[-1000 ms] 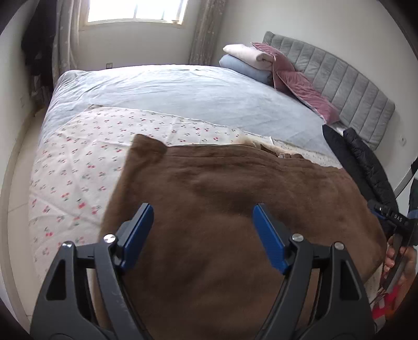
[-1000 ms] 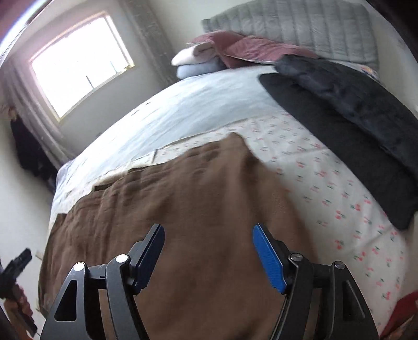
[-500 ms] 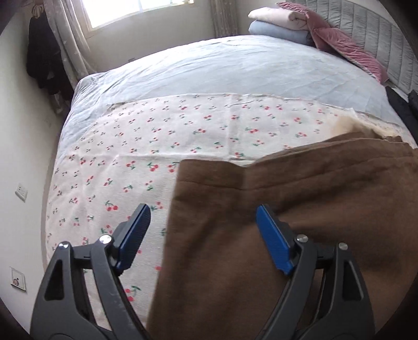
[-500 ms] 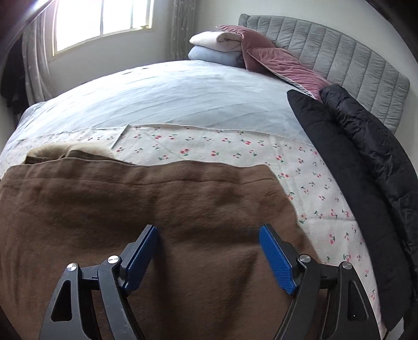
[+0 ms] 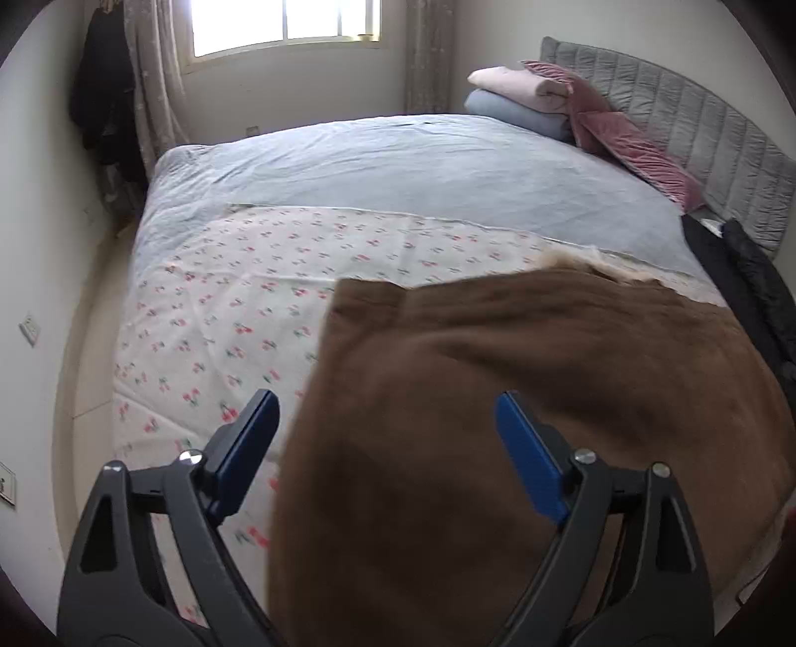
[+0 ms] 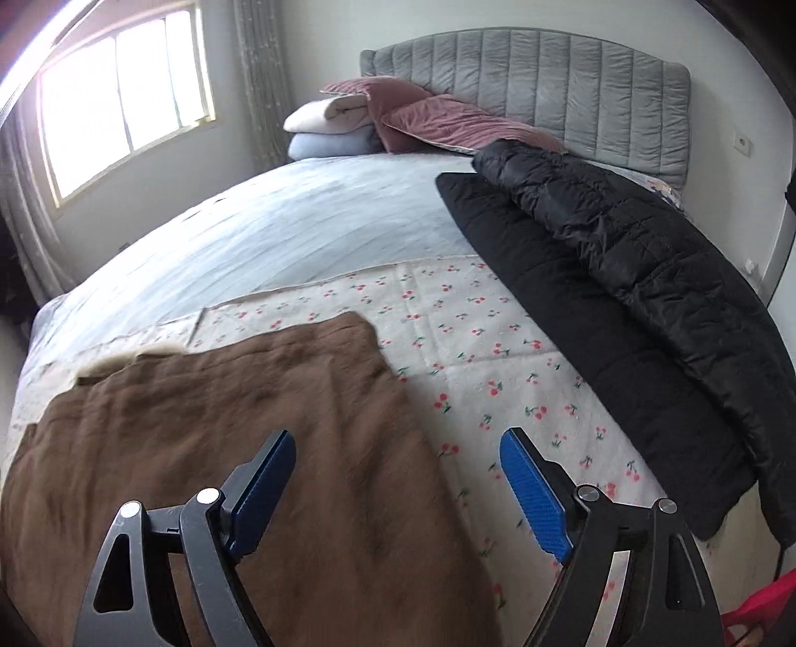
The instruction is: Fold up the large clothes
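Note:
A large brown garment (image 5: 497,398) lies spread flat on the cherry-print sheet (image 5: 239,278) of the bed, a tan fur trim (image 5: 577,261) showing at its far edge. My left gripper (image 5: 385,450) hovers over the garment's left edge, its jaws opening, with nothing pressed between the blue pads. In the right wrist view the same brown garment (image 6: 224,423) fills the lower left. My right gripper (image 6: 398,487) hangs above its right edge, jaws opening too, the pads clear of the cloth.
A black puffer coat (image 6: 646,278) lies along the bed's right side. Folded blankets (image 6: 333,124) and pink pillows (image 6: 438,119) are stacked by the grey headboard (image 6: 547,84). A pale blue cover (image 5: 398,169) spans the far half. A window (image 5: 283,20) is behind.
Both views swung sideways and back again over the garment. The blue pads of both grippers stand slightly wider apart than a second ago. The garment lies as before.

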`<state>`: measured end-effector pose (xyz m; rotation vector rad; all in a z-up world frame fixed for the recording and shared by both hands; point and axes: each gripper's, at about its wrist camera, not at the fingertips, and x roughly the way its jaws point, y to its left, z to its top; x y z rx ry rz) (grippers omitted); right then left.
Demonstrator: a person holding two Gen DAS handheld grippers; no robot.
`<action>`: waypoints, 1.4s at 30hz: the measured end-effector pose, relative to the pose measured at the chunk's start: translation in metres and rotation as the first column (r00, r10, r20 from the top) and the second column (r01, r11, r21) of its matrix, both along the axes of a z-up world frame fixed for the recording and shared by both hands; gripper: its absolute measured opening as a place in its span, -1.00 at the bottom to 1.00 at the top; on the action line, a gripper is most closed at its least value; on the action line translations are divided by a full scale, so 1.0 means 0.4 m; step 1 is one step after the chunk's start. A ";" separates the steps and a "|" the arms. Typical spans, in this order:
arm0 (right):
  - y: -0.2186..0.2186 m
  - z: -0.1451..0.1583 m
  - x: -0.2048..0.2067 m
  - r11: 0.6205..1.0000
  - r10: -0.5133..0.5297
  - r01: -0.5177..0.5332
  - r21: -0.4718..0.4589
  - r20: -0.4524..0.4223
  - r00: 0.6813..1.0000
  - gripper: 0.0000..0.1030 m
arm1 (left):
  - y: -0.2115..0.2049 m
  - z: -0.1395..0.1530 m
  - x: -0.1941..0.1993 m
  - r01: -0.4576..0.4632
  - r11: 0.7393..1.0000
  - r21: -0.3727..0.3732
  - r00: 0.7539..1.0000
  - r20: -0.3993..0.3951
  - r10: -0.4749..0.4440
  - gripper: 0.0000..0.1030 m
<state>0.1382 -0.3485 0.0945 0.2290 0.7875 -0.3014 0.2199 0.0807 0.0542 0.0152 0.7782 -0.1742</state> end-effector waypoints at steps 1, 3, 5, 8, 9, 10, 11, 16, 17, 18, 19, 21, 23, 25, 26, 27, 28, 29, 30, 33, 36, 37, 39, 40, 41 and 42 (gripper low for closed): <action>0.028 0.003 -0.022 1.000 0.026 -0.026 0.008 0.010 1.000 0.66 | -0.017 -0.006 -0.028 0.022 1.000 -0.012 1.000 -0.006 -0.023 0.86; 0.088 -0.003 -0.069 0.997 0.076 -0.077 0.029 0.015 0.997 0.68 | -0.052 -0.033 -0.097 0.064 0.998 -0.018 0.997 -0.040 -0.064 0.86; 0.128 -0.023 -0.103 0.993 0.110 -0.110 0.039 -0.011 0.994 0.69 | -0.077 -0.078 -0.148 0.094 0.996 0.005 0.991 -0.091 -0.093 0.86; 0.162 -0.085 -0.155 0.992 0.120 -0.114 0.058 -0.111 0.986 0.69 | -0.080 -0.147 -0.205 0.090 0.995 0.053 0.984 -0.156 -0.081 0.86; 0.163 -0.110 -0.171 0.992 0.114 -0.104 0.078 -0.153 0.982 0.69 | -0.079 -0.150 -0.231 0.085 0.994 0.067 0.988 -0.132 -0.075 0.86; 0.165 -0.122 -0.186 0.991 0.118 -0.105 0.089 -0.160 0.980 0.69 | -0.080 -0.145 -0.257 0.083 0.993 0.083 0.992 -0.106 -0.074 0.86; 0.170 -0.123 -0.209 0.991 0.115 -0.104 0.081 -0.147 0.982 0.69 | -0.083 -0.136 -0.280 0.077 0.992 0.102 0.993 -0.096 -0.067 0.86; 0.213 -0.064 -0.290 0.994 0.098 -0.091 0.058 -0.133 0.986 0.69 | -0.080 -0.075 -0.372 0.020 0.999 0.035 0.990 -0.139 -0.015 0.86; 0.229 -0.047 -0.310 0.992 0.107 -0.098 0.076 -0.117 0.987 0.69 | -0.080 -0.067 -0.388 0.009 1.000 0.008 0.988 -0.154 -0.007 0.86; 0.237 -0.032 -0.325 0.991 0.109 -0.101 0.085 -0.101 0.989 0.69 | -0.078 -0.062 -0.400 0.001 1.000 -0.009 0.987 -0.159 -0.003 0.86; 0.253 -0.019 -0.343 0.991 0.108 -0.101 0.083 -0.086 0.990 0.69 | -0.085 -0.054 -0.420 -0.006 1.000 -0.022 0.987 -0.163 0.003 0.86; 0.294 0.004 -0.377 0.992 0.111 -0.107 0.067 -0.068 0.991 0.70 | -0.104 -0.046 -0.454 -0.010 1.000 -0.027 0.984 -0.178 0.005 0.87; 0.337 0.022 -0.411 0.992 0.116 -0.113 0.059 -0.046 0.992 0.73 | -0.123 -0.047 -0.475 0.003 1.000 -0.020 0.979 -0.202 -0.007 0.87; 0.364 0.027 -0.437 0.992 0.114 -0.112 0.057 -0.034 0.993 0.79 | -0.136 -0.047 -0.498 0.000 1.000 0.001 0.979 -0.202 0.000 0.89; 0.375 0.024 -0.450 0.994 0.100 -0.098 0.056 -0.035 0.994 0.81 | -0.144 -0.049 -0.504 -0.003 1.000 0.020 0.979 -0.205 0.007 0.91; 0.382 0.020 -0.458 0.995 0.085 -0.082 0.053 -0.043 0.995 0.81 | -0.147 -0.050 -0.513 0.001 1.000 0.031 0.979 -0.206 0.006 0.96; 0.390 0.013 -0.466 0.996 0.072 -0.069 0.051 -0.056 0.996 0.81 | -0.155 -0.048 -0.526 0.005 0.999 0.032 0.979 -0.205 0.002 0.98; 0.398 0.008 -0.472 0.997 0.067 -0.063 0.050 -0.069 0.995 0.82 | -0.161 -0.050 -0.537 0.008 0.999 0.031 0.978 -0.207 -0.002 0.98; 0.404 0.006 -0.476 0.997 0.065 -0.062 0.047 -0.077 0.995 0.82 | -0.167 -0.052 -0.547 0.009 0.999 0.031 0.978 -0.210 -0.002 0.98; 0.425 0.010 -0.488 0.997 0.070 -0.068 0.032 -0.079 0.994 0.82 | -0.174 -0.056 -0.564 0.013 0.999 0.037 0.976 -0.216 -0.004 0.98; 0.448 0.023 -0.497 0.997 0.078 -0.078 0.009 -0.072 0.994 0.82 | -0.189 -0.060 -0.574 0.013 0.999 0.047 0.974 -0.227 -0.002 0.98; 0.455 0.027 -0.499 0.997 0.082 -0.083 -0.004 -0.069 0.994 0.82 | -0.192 -0.062 -0.576 0.013 0.998 0.056 0.972 -0.235 0.001 0.98; 0.475 0.034 -0.501 0.995 0.097 -0.099 -0.027 -0.066 0.993 0.82 | -0.201 -0.060 -0.583 0.017 0.997 0.071 0.974 -0.227 -0.001 0.98; 0.481 0.036 -0.502 0.994 0.101 -0.103 -0.032 -0.067 0.993 0.82 | -0.204 -0.060 -0.585 0.018 0.997 0.076 0.975 -0.224 -0.001 0.98; 0.487 0.038 -0.502 0.994 0.103 -0.105 -0.037 -0.066 0.993 0.82 | -0.207 -0.059 -0.587 0.021 0.997 0.079 0.975 -0.222 -0.003 0.98; 0.495 0.039 -0.503 0.993 0.105 -0.108 -0.043 -0.065 0.992 0.82 | -0.210 -0.058 -0.588 0.025 0.997 0.078 0.975 -0.222 -0.007 0.98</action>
